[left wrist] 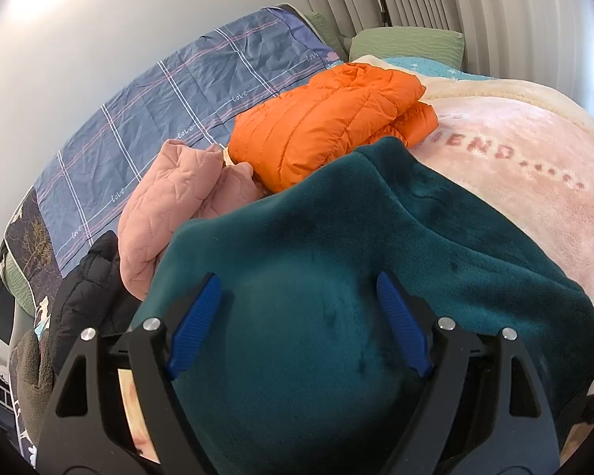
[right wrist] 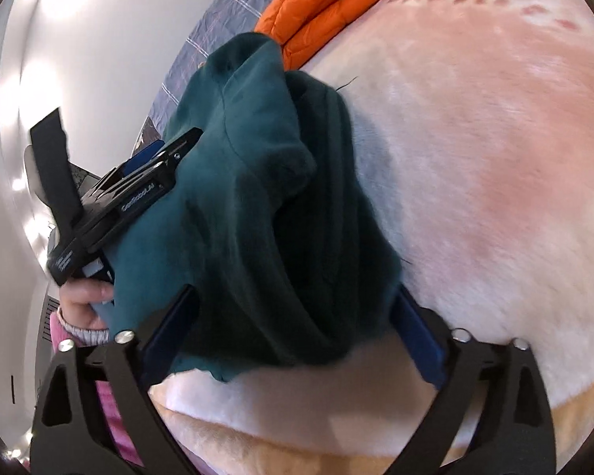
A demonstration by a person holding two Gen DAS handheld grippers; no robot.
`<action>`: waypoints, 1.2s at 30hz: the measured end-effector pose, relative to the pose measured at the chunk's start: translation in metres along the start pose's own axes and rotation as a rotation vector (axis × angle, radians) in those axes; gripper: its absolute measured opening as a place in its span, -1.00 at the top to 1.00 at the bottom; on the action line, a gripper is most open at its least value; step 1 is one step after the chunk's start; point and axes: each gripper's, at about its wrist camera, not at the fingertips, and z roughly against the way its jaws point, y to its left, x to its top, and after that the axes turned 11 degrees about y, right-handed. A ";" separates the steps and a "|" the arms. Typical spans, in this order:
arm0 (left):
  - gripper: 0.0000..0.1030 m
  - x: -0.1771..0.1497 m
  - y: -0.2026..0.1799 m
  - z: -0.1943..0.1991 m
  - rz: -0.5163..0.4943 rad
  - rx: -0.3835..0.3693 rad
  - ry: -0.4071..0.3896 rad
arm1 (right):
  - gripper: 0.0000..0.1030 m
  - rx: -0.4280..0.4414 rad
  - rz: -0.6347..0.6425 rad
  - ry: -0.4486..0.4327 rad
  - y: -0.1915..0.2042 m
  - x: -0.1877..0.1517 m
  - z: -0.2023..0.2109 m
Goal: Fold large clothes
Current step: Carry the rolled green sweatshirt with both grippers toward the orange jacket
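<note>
- On the pink blanket (right wrist: 475,178) near the bed's front edge, the teal fleece (left wrist: 316,277) is lying bunched in thick folds, with the orange jacket (left wrist: 328,118) and the pink quilted jacket (left wrist: 170,206) lying behind it toward the wall side.
- I am holding my left tool (left wrist: 297,324) wide open over the fleece; its blue pads are not pressing on the cloth, so it is gripping nothing.
- I am holding my right tool (right wrist: 293,332) spread wide too, its fingers straddling the fleece's near fold without pinching it.
- I am judging the garment only half folded and lumpy.
- To do this step well, I am planning to catch a single clean edge in each tool, not the whole bundle.
- I am aiming to lift evenly, lay the fold flat and keep it off the orange jacket.
</note>
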 end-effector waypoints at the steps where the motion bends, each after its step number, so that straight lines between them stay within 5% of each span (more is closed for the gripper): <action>1: -0.60 0.000 0.000 0.000 0.001 -0.001 0.000 | -0.92 0.002 0.011 0.018 0.001 0.008 -0.009; 4: -0.60 -0.001 0.001 0.000 0.009 -0.002 -0.002 | -0.90 0.006 0.001 0.016 0.002 0.014 -0.016; 6: -0.60 -0.002 0.003 0.001 0.016 -0.009 -0.006 | -0.68 0.008 0.010 -0.002 0.004 0.010 -0.011; 8: -0.60 -0.002 0.005 0.001 0.023 -0.020 -0.009 | -0.25 0.020 0.001 -0.019 -0.003 0.004 -0.003; 10: -0.60 -0.002 0.005 0.001 0.025 -0.026 -0.009 | -0.12 0.070 -0.022 -0.024 -0.013 0.000 0.004; 16: -0.74 -0.006 0.012 0.013 0.060 -0.038 -0.058 | -0.15 0.054 -0.004 -0.033 -0.010 -0.003 0.004; 21: -0.96 -0.020 0.059 0.033 0.241 -0.106 -0.121 | -0.15 0.065 0.005 -0.038 -0.014 -0.006 0.002; 26: -0.96 -0.057 0.148 0.003 0.578 -0.238 -0.060 | -0.23 0.038 0.027 -0.043 -0.009 -0.002 -0.003; 27: -0.96 -0.065 0.160 -0.008 0.629 -0.297 -0.044 | -0.24 0.038 0.030 -0.044 -0.007 -0.002 -0.004; 29: -0.96 -0.082 0.180 -0.036 0.736 -0.552 -0.024 | -0.27 0.024 0.038 -0.046 -0.006 -0.002 -0.003; 31: -0.96 -0.088 0.185 -0.055 0.795 -0.697 -0.003 | -0.31 0.012 0.043 -0.046 -0.003 -0.001 -0.003; 36: -0.96 -0.090 0.180 -0.092 0.818 -0.899 0.013 | -0.55 0.012 0.054 -0.029 0.004 0.008 -0.009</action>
